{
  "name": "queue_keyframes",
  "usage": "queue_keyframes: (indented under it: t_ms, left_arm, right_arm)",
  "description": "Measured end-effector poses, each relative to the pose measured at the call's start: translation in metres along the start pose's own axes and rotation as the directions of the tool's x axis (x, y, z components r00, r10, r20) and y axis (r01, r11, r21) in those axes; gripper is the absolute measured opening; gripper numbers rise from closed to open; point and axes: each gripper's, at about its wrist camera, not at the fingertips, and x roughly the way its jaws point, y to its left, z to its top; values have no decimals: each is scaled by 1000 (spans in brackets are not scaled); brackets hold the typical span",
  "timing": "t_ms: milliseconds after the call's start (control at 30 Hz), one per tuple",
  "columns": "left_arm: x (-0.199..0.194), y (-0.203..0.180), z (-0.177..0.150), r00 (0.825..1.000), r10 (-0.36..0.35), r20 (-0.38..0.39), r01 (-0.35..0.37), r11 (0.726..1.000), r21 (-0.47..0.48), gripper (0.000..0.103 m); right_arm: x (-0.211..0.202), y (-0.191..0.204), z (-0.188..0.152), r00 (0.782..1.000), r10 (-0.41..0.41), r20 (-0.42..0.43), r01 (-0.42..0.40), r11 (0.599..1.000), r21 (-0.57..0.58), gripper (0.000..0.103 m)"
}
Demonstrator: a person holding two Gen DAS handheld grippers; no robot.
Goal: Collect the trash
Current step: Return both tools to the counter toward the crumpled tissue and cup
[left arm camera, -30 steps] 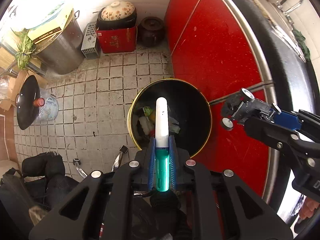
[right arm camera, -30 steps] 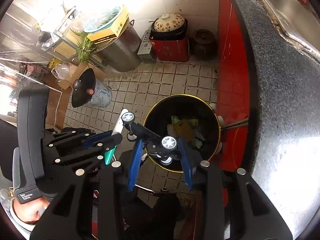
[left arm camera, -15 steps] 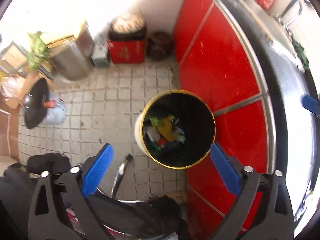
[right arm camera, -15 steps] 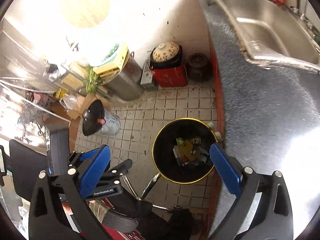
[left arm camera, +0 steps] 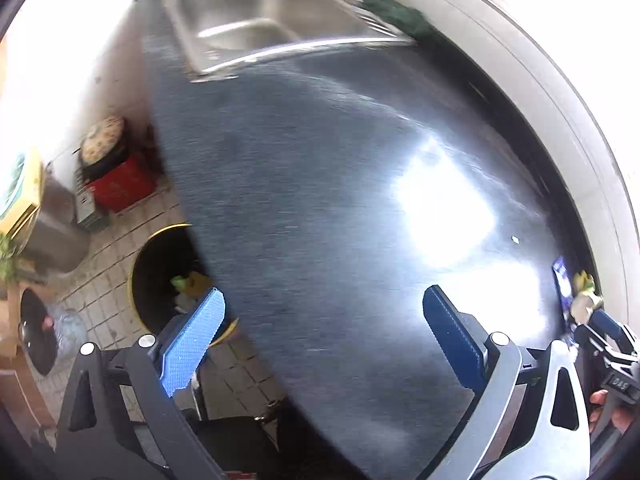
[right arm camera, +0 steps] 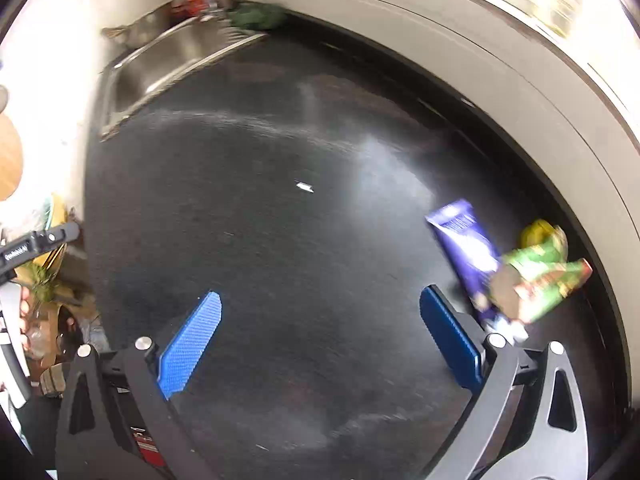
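Observation:
My left gripper is open and empty above the dark countertop. The black trash bin with a yellow rim stands on the floor at the lower left, with trash in it. My right gripper is open and empty over the countertop. A purple wrapper and a green snack bag lie on the counter just right of its right finger. A small white scrap lies farther ahead. The wrappers also show in the left wrist view at far right.
A steel sink is set in the far end of the counter, also in the right wrist view. A white wall ledge bounds the counter on the right. A red box and metal pot stand on the tiled floor.
The left gripper let the white and green tube go over the bin and opened. Both grippers have swung up from the bin to the countertop; the right one released the small wheeled piece.

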Motion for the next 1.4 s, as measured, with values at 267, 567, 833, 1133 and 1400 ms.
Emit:
queue_keyframes:
  t_ms: [267, 567, 833, 1133, 1400]
  left_arm:
    - [42, -165, 12, 980, -118, -159, 163, 939, 302, 96]
    - [74, -257, -28, 979, -4, -205, 126, 802, 584, 96]
    - [96, -285, -39, 972, 62, -228, 106, 746, 657, 96]
    - [117, -306, -49, 960, 72, -269, 130, 738, 662, 96]
    - [130, -337, -81, 950, 90, -298, 153, 700, 698, 96]
  right_arm:
    - [-3, -162, -105, 983, -132, -128, 171, 915, 366, 96]
    - [-3, -243, -188, 968, -158, -197, 245, 777, 580, 96]
    - [20, -273, -205, 962, -164, -217, 263, 763, 591, 97]
    - [30, -279, -195, 962, -181, -203, 268, 749, 606, 98]
    - [20, -272, -203, 967, -180, -181, 252, 787, 563, 98]
